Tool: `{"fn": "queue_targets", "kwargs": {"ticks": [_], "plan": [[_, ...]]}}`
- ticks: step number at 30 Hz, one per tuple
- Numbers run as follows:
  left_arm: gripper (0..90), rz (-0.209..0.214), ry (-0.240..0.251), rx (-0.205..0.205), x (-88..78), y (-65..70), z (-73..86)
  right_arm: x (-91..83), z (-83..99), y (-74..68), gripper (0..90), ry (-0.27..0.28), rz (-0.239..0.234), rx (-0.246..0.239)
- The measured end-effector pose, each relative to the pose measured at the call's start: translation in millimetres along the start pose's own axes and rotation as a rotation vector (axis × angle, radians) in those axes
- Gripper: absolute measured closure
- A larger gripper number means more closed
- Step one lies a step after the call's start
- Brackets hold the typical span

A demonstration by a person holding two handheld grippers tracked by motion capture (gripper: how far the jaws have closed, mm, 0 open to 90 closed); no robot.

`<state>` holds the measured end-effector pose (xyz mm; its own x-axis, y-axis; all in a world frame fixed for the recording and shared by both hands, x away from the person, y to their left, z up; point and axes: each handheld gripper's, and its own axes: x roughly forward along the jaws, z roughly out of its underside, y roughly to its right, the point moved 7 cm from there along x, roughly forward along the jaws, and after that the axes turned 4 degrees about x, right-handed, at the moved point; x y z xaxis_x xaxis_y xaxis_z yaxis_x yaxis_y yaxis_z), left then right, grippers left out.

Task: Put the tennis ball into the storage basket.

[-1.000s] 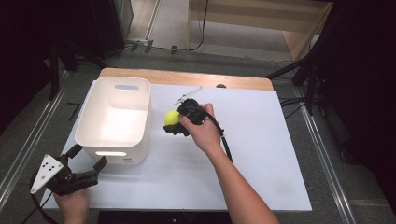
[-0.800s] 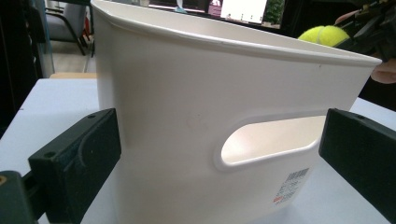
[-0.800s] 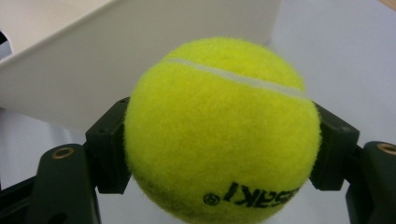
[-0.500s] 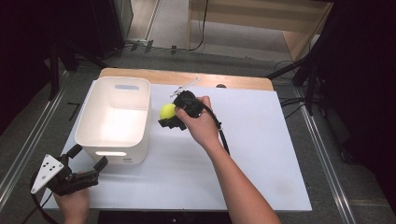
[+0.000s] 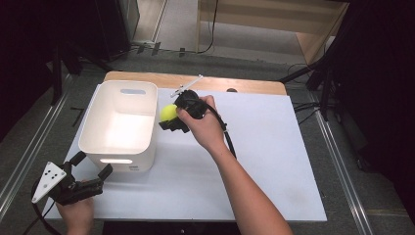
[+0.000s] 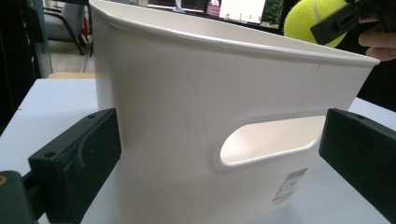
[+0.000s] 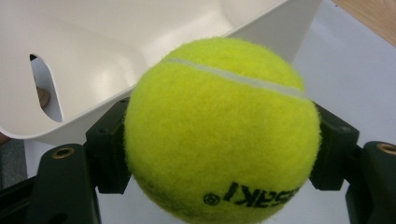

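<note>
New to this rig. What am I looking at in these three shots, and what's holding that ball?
No robot here: a person holds a two-jaw tool in each hand. The high view looks down on a white table. The other two views come from cameras riding on each tool. The right gripper is shut on a yellow tennis ball, beside the rim of a white bin. The left gripper is open near the bin's handle slot, gripping nothing.

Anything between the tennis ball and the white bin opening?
Nothing visible. The tennis ball is clamped in the right gripper beside the white bin, just outside its right rim. The bin's inside looks empty; the left gripper sits open at its near end.
</note>
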<state>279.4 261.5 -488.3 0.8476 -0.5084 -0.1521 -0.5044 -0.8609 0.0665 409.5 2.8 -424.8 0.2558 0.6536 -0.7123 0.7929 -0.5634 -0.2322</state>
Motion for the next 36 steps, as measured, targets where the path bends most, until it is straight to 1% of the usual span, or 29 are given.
{"fn": "queue_targets", "kwargs": {"ticks": [2,4,5,10,12,14,16,22,29,36], "plan": [[0.0,0.001,0.002,0.001,0.3,0.2,-0.1,-0.5,-3.2,-1.9,23.1,0.010,-0.006,0.001],[0.0,0.000,0.002,0.001,0.5,0.1,-0.1,-0.5,-5.6,-3.0,23.1,0.016,-0.007,-0.007],[0.0,0.000,0.002,0.001,0.5,0.1,-0.1,-0.2,-7.7,-5.7,23.1,0.014,-0.010,-0.011],[0.0,0.001,-0.002,0.006,0.6,0.0,0.1,-0.2,-14.1,-8.9,23.1,0.024,-0.015,-0.029],[0.0,0.002,0.001,0.002,0.6,0.2,-0.1,-0.7,-17.3,-11.4,23.1,0.028,-0.016,-0.026],[0.0,0.003,0.000,0.001,0.3,0.0,-0.1,-0.7,-19.0,-12.6,23.1,0.028,-0.018,-0.036],[0.0,0.003,0.001,0.001,0.5,0.1,-0.2,-0.9,-23.6,-17.6,23.2,0.034,-0.019,-0.042],[0.0,0.003,0.001,0.001,0.4,0.1,-0.2,-1.6,-33.1,-26.6,23.2,0.043,-0.018,-0.072],[0.0,0.003,0.001,0.001,0.1,0.0,-0.2,-1.2,-39.9,-31.3,23.2,0.045,-0.017,-0.080],[0.0,0.003,0.001,0.004,0.0,-0.1,-0.1,5.5,-46.0,-38.2,23.2,0.049,-0.030,-0.098]]}}
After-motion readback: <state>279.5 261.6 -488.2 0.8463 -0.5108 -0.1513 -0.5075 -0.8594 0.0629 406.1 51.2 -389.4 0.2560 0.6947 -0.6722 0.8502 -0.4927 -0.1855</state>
